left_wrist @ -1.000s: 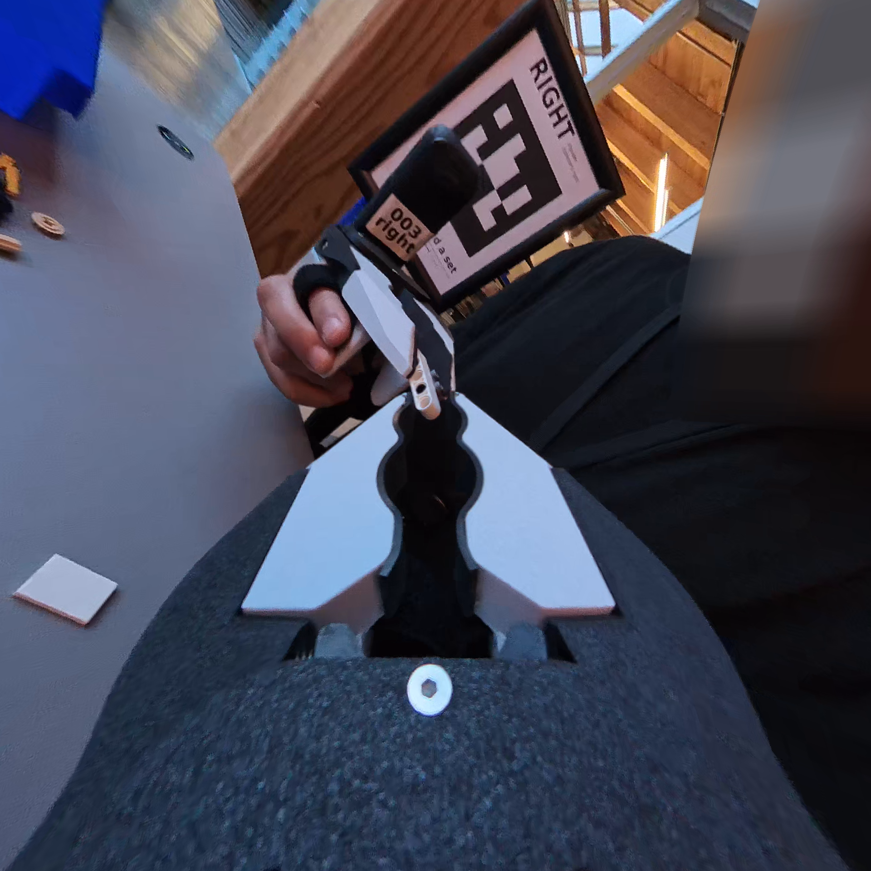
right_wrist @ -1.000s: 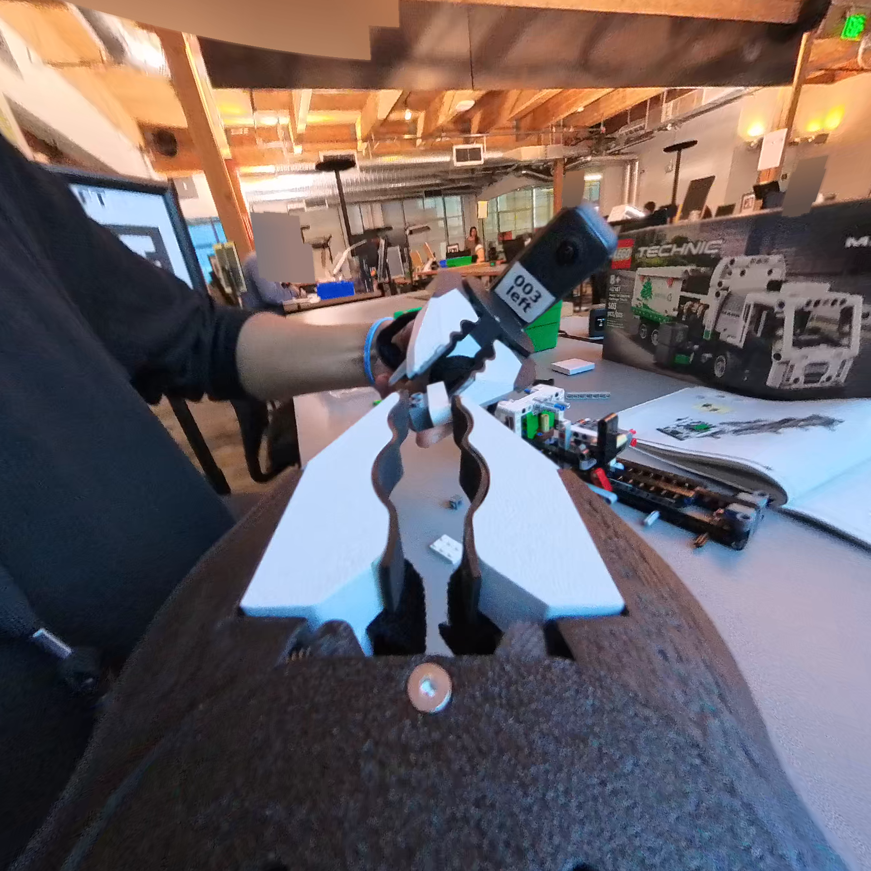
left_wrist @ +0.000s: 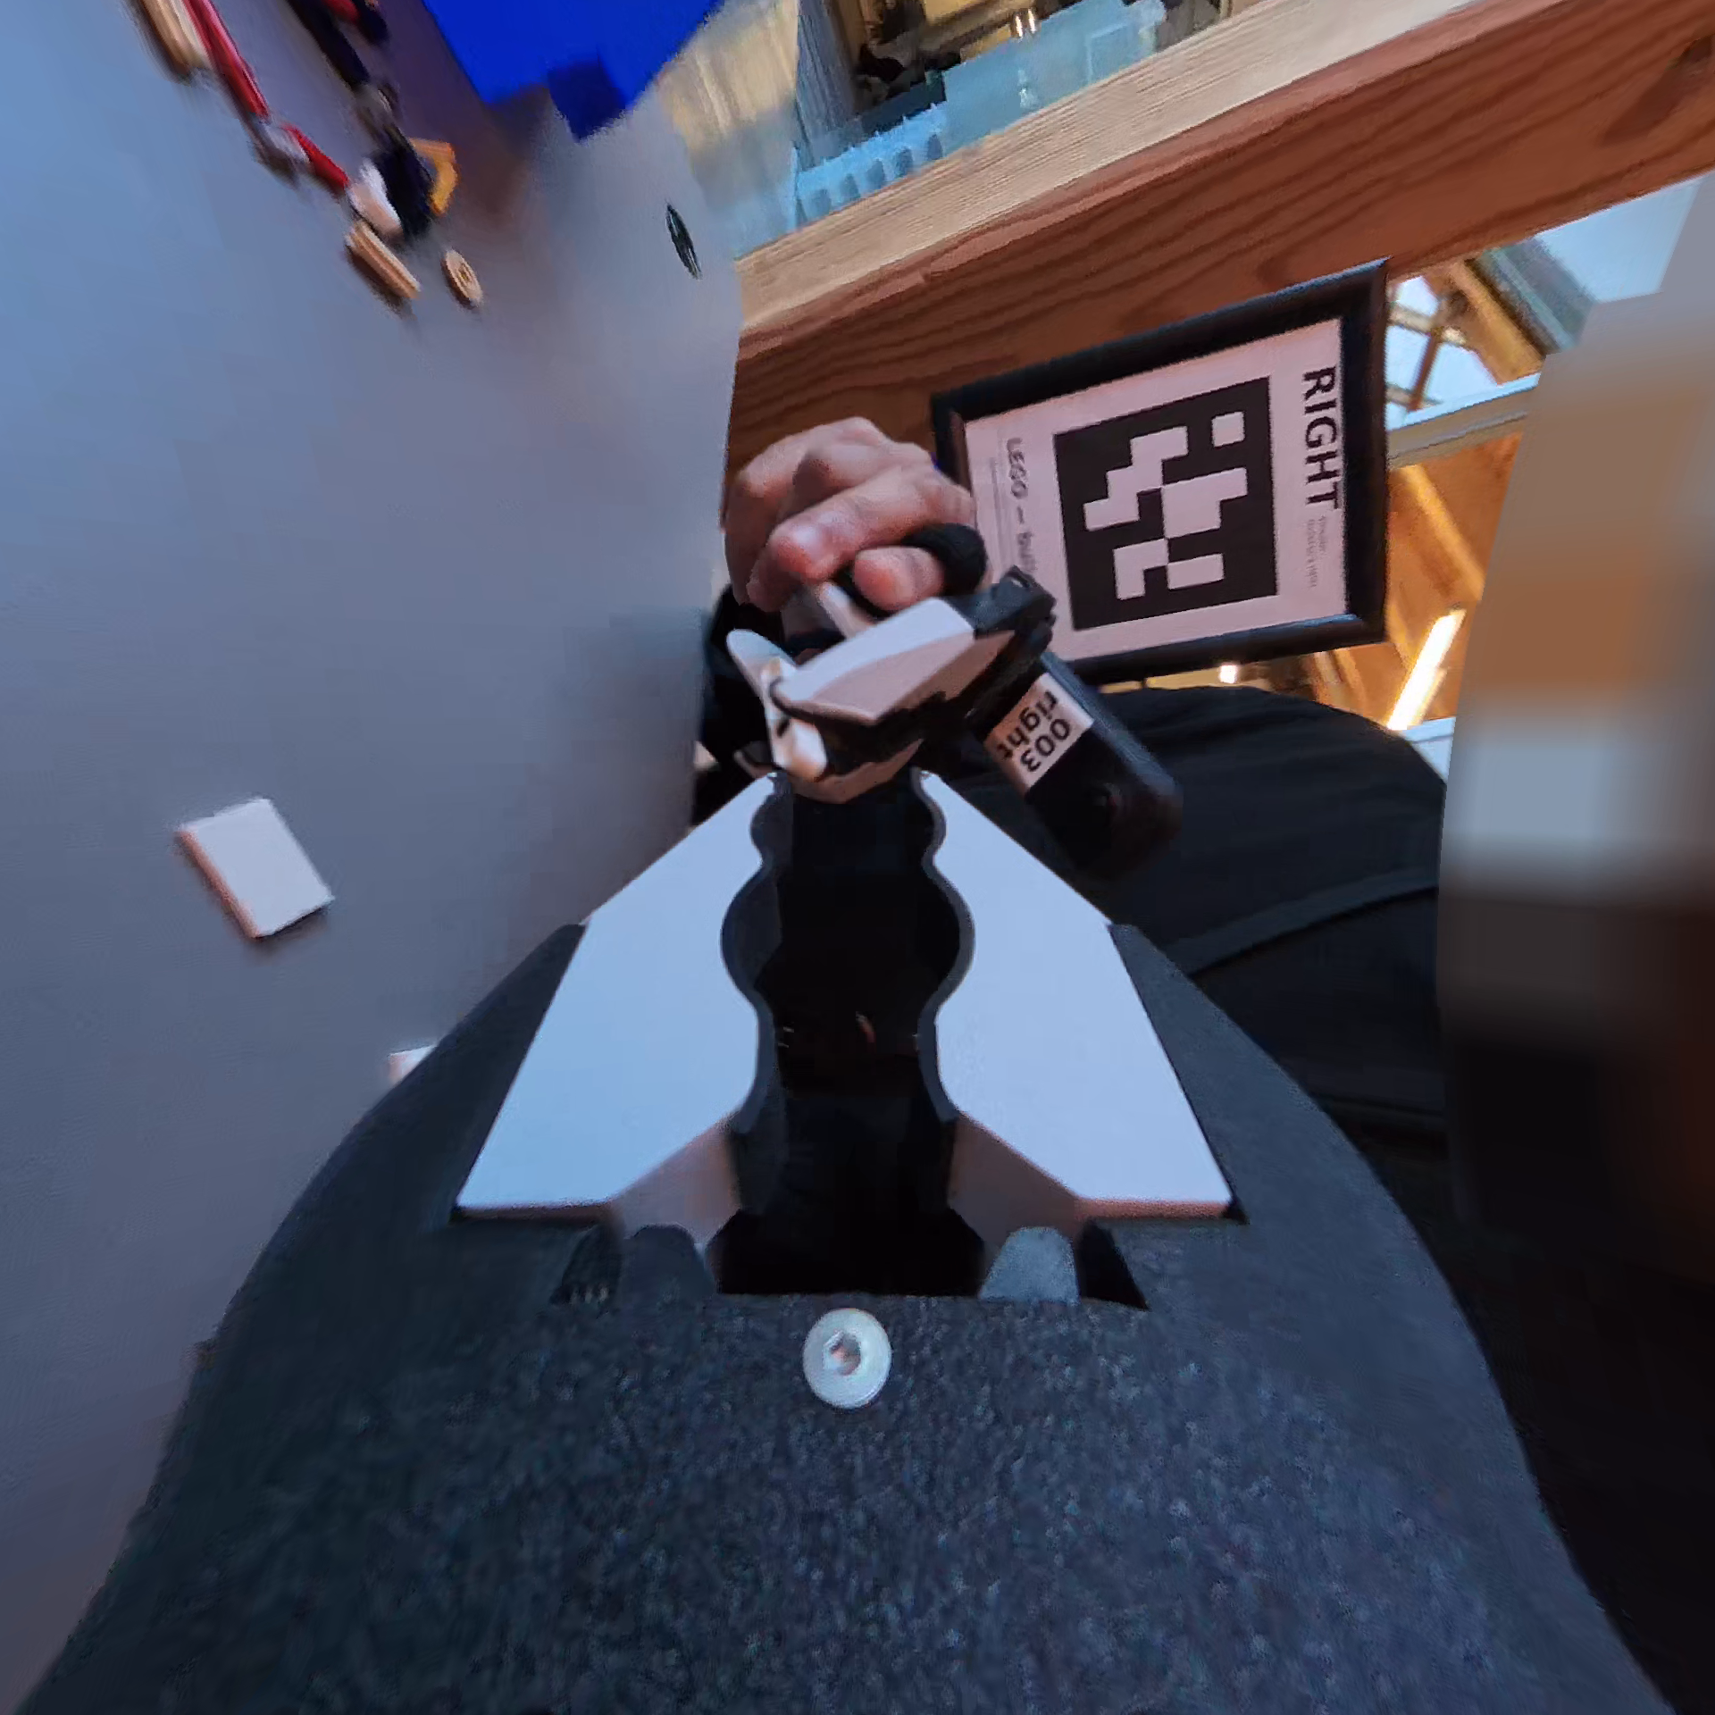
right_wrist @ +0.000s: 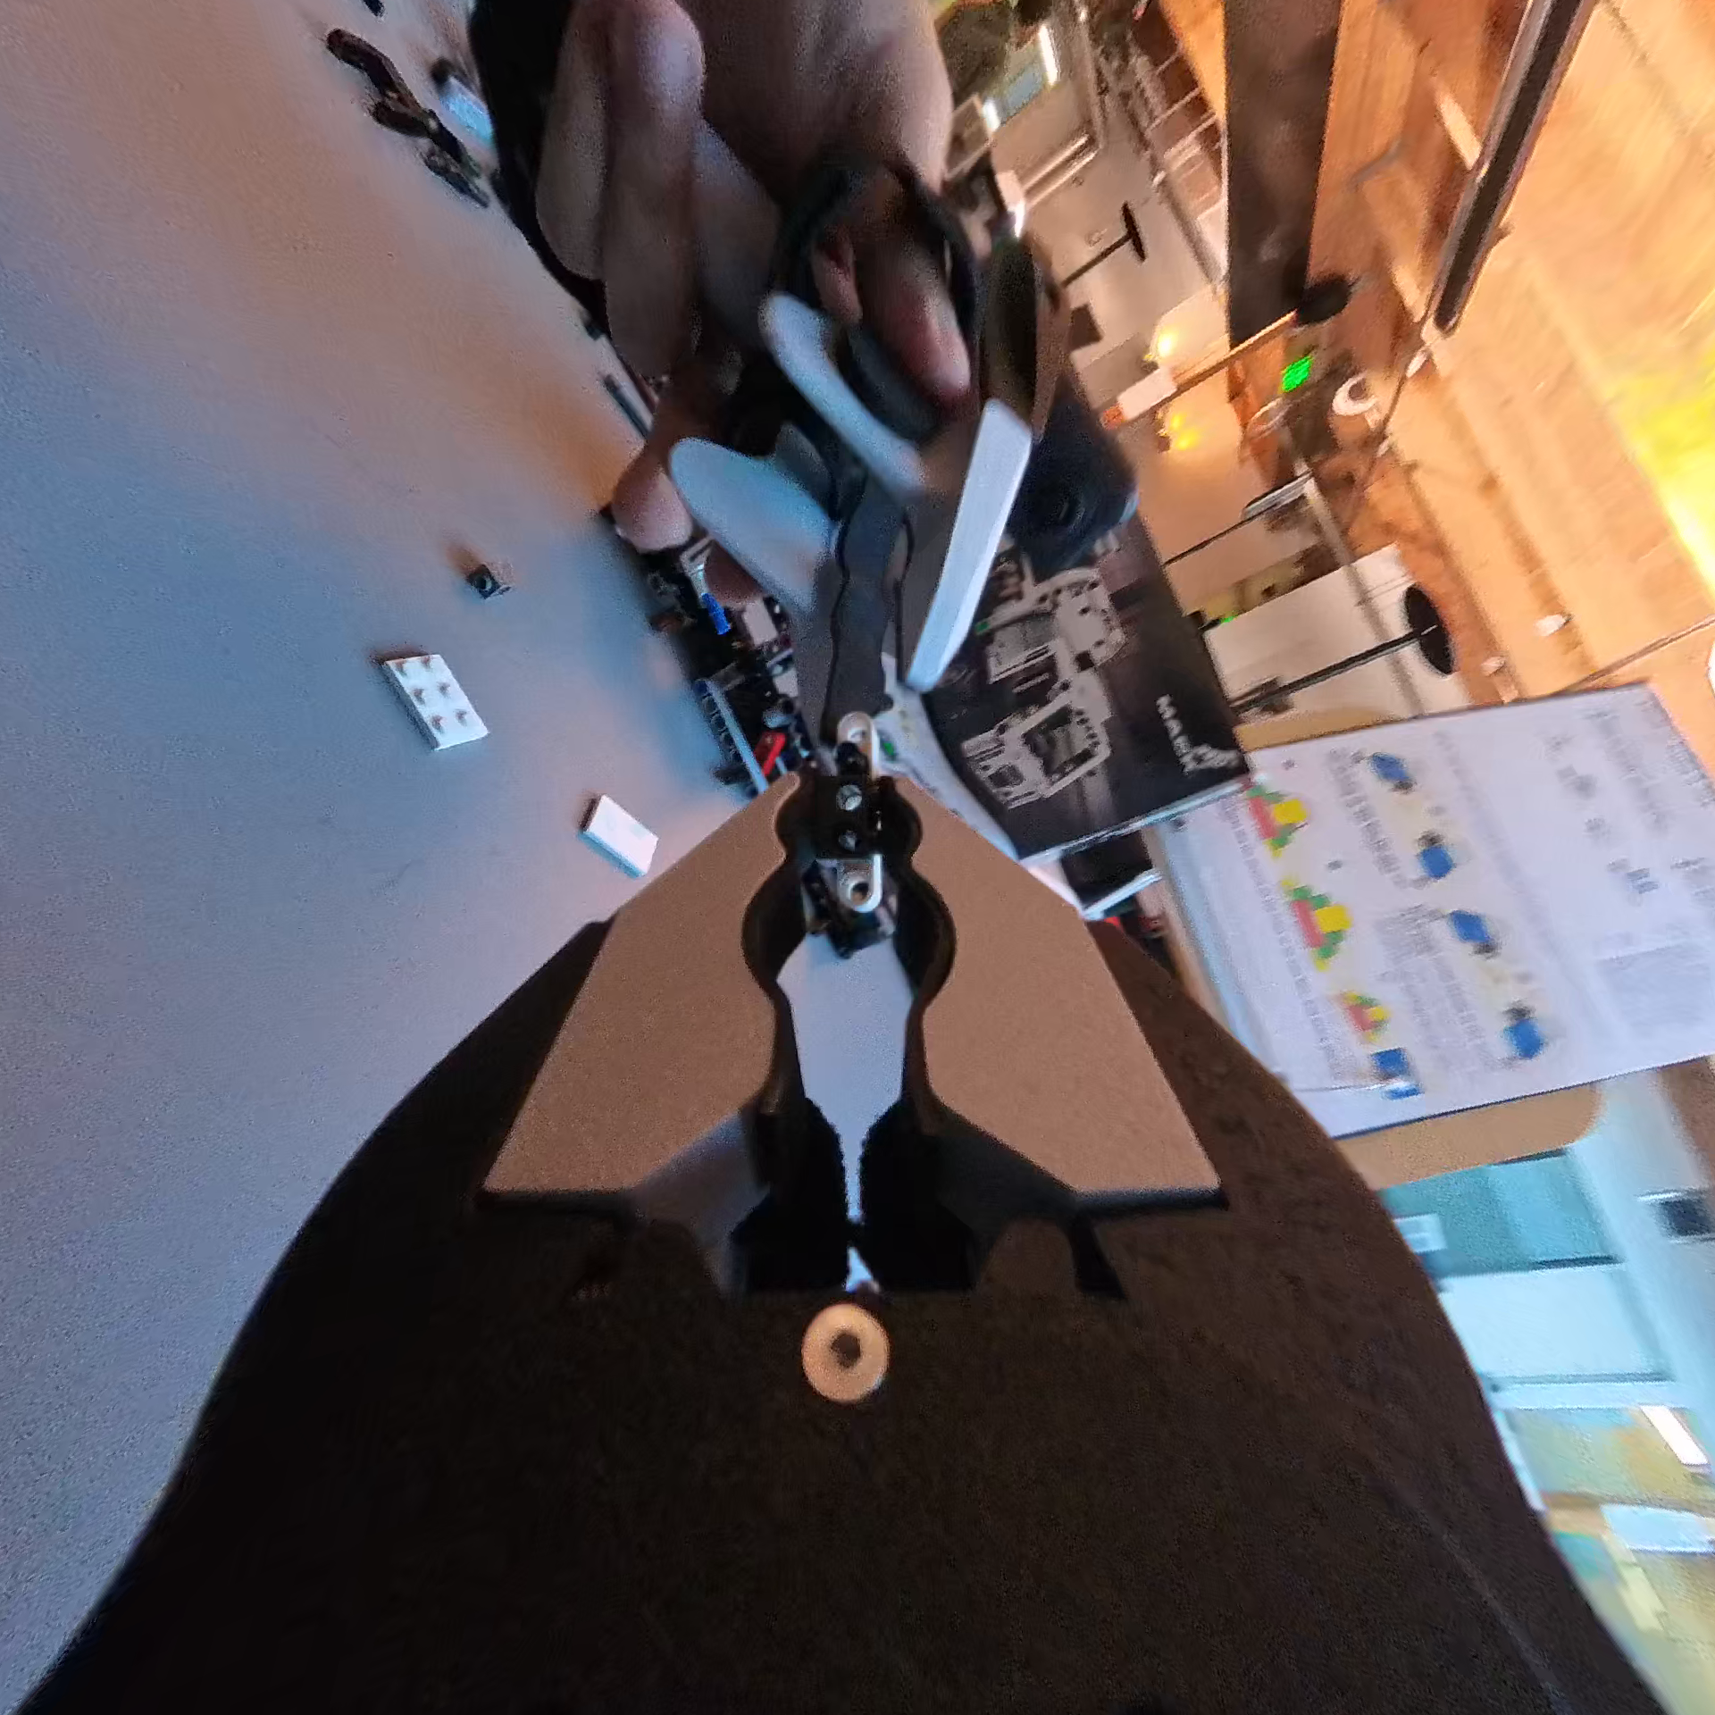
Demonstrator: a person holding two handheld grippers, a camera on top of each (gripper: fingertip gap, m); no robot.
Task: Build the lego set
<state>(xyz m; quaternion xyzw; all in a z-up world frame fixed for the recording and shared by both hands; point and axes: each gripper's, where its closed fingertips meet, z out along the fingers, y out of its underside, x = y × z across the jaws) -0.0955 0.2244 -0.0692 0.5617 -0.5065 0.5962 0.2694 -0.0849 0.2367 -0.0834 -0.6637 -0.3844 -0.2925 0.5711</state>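
Right gripper (right_wrist: 843, 817): its fingers are clamped on a small lego piece (right_wrist: 849, 840), a black and white bit held at the tips and reaching back between them.
Right gripper seen from the other side (left_wrist: 803, 742): a hand (left_wrist: 835, 506) grips its handle, and its white fingers point toward the left camera with a small white part at their tips (too small here to say more).
Left gripper (left_wrist: 844, 798): the white fingers stand apart with a dark gap between them, nothing held; the right gripper's tips sit just ahead of that gap.
Left gripper in the right wrist view (right_wrist: 868, 575): tilted, held by a hand (right_wrist: 733, 176), its tips just beyond the clamped piece; whether they touch it I cannot tell.
Table (right_wrist: 232, 464): grey, and it runs up the left side of both views.
Loose parts: a white studded plate (right_wrist: 434, 700) and a small white tile (right_wrist: 620, 835) lie on the table near the right gripper; a flat white tile (left_wrist: 255, 868) lies beside the left one.
Partly built model (right_wrist: 742, 687): dark, on the table behind the grippers.
Farther back: the set's box (right_wrist: 1076, 705), an open instruction sheet (right_wrist: 1485, 891), and a framed marker card (left_wrist: 1169, 501) near the person.
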